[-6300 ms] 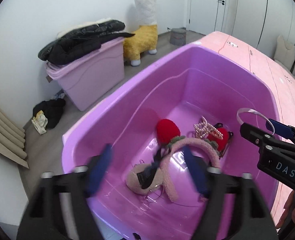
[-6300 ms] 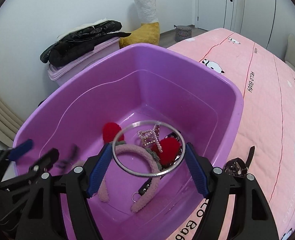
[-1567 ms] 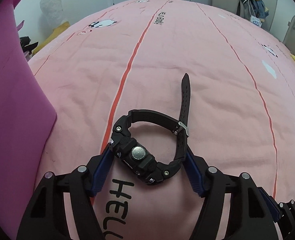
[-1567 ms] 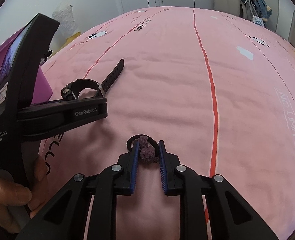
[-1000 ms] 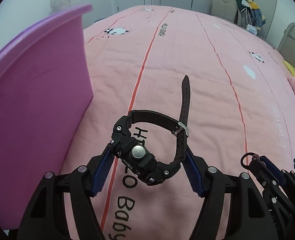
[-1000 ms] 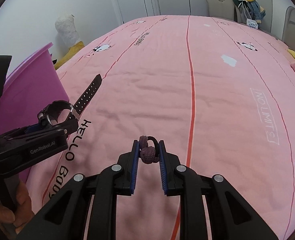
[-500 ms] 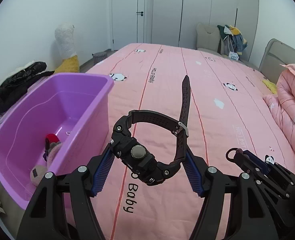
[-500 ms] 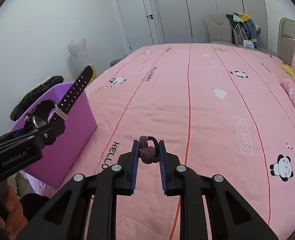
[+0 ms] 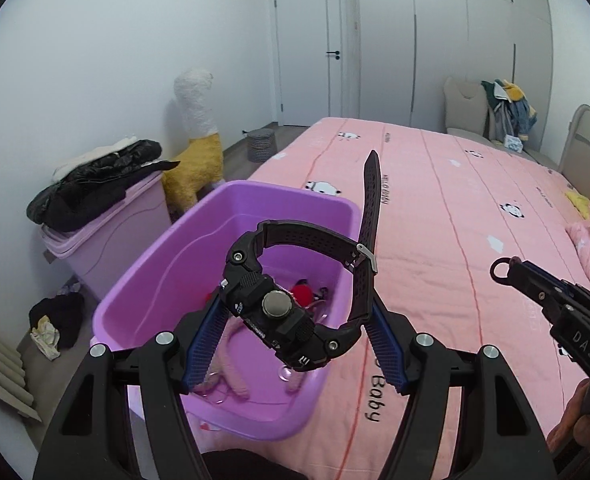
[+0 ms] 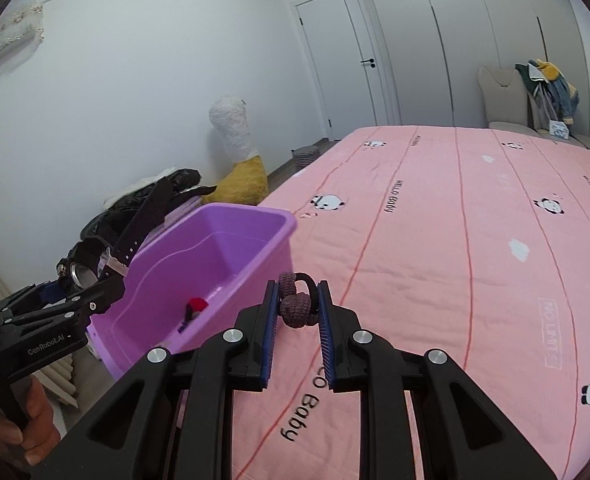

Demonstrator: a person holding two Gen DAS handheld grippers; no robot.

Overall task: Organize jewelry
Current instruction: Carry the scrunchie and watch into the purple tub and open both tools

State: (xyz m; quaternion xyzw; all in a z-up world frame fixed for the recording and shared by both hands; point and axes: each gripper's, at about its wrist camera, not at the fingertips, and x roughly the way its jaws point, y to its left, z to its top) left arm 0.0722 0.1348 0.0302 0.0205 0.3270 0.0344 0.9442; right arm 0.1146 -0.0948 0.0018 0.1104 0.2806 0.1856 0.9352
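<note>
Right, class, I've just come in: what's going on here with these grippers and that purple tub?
A person is tidying jewelry with a hand-held gripper in each hand. The left hand-held gripper is clamped on a black watch, held in the air by the purple tub, which stands at the edge of the pink bed and already holds some accessories. The right hand-held gripper is shut on a hair tie.

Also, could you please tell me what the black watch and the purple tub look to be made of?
The chunky black wristwatch looks like matte resin or rubber: a perforated flexible strap, with a shiny metal buckle and round metal disc on its case. The purple rectangular tub looks like glossy moulded plastic: smooth walls, rounded rim and soft highlights inside.
</note>
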